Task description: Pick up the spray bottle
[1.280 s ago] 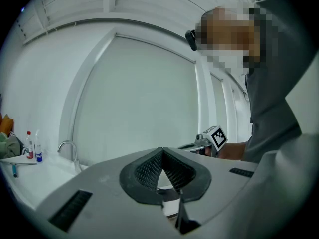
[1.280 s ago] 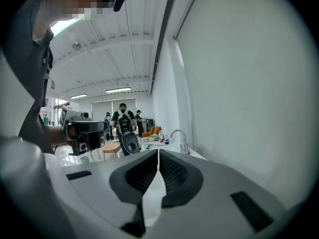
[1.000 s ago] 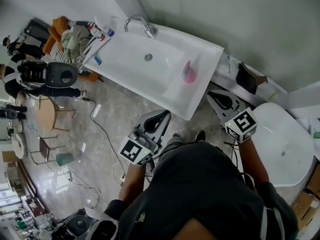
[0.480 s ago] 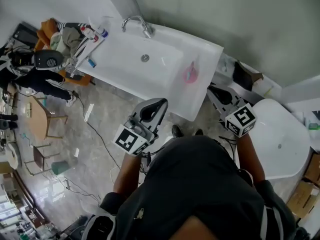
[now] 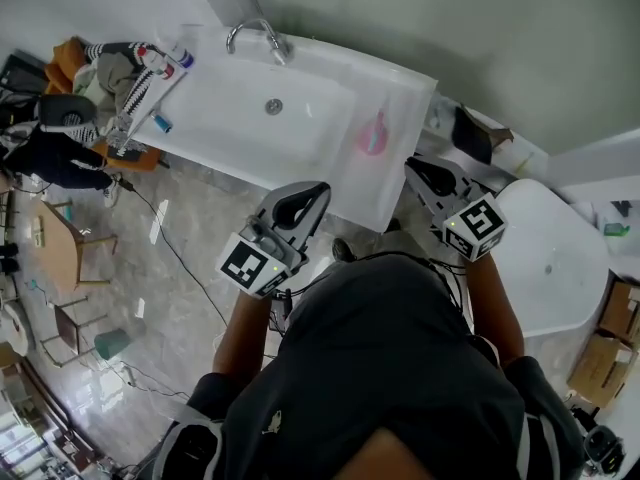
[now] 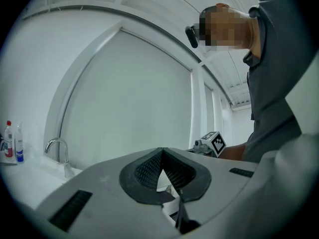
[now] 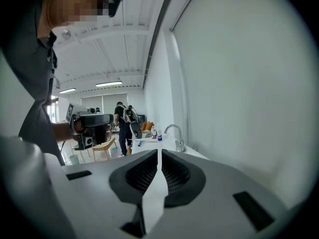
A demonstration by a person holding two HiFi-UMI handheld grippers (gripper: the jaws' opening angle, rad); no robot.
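Observation:
Two small bottles (image 5: 165, 60), one red-topped and one blue-capped, stand at the far left end of the white sink counter (image 5: 230, 118); which one is the spray bottle I cannot tell. They also show in the left gripper view as bottles (image 6: 12, 142) and in the right gripper view as bottles (image 7: 155, 133). A pink object (image 5: 372, 138) lies on the counter's right part. My left gripper (image 5: 305, 200) is shut and empty, in front of the counter's near edge. My right gripper (image 5: 420, 170), shut and empty too, hovers by the counter's right corner.
A chrome faucet (image 5: 250, 33) rises at the sink's back. A second white basin (image 5: 560, 258) stands to the right, with a dark box (image 5: 472, 133) between them. A person (image 5: 60, 138) stands on the floor at left near a chair piled with clothes (image 5: 100, 68). Cables cross the floor.
Both grippers have moved forward, closer to the sink counter's near edge, and stayed shut. The person at left has shifted upward in the view.

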